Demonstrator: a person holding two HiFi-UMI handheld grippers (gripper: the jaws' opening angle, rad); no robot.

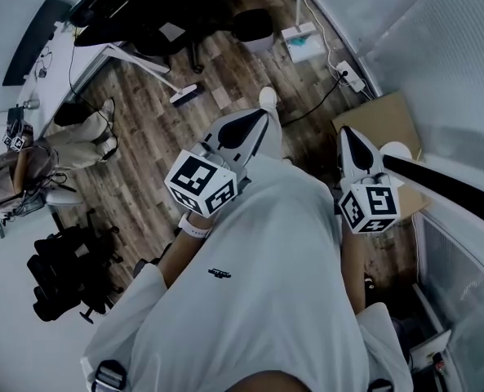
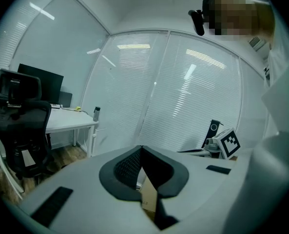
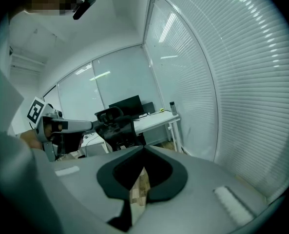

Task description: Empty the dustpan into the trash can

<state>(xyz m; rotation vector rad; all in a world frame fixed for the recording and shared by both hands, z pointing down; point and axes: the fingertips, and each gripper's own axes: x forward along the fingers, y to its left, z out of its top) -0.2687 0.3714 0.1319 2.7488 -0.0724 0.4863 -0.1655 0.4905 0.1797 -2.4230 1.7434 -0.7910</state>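
The dustpan (image 1: 301,41) stands on the wood floor (image 1: 144,137) at its far edge by the wall, the dark trash can (image 1: 254,27) just beside it. Well apart, the left hand-held gripper (image 1: 258,121) and right hand-held gripper (image 1: 348,137) are pressed together, empty.

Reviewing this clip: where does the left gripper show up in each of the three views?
Head view: the left gripper is left of centre, over the wood floor, jaws together.
Left gripper view: its own shut jaws fill the bottom centre.
Right gripper view: it is near the left edge, marker cube outermost, pointing right.
Shared landmark: the white desk with the monitor.
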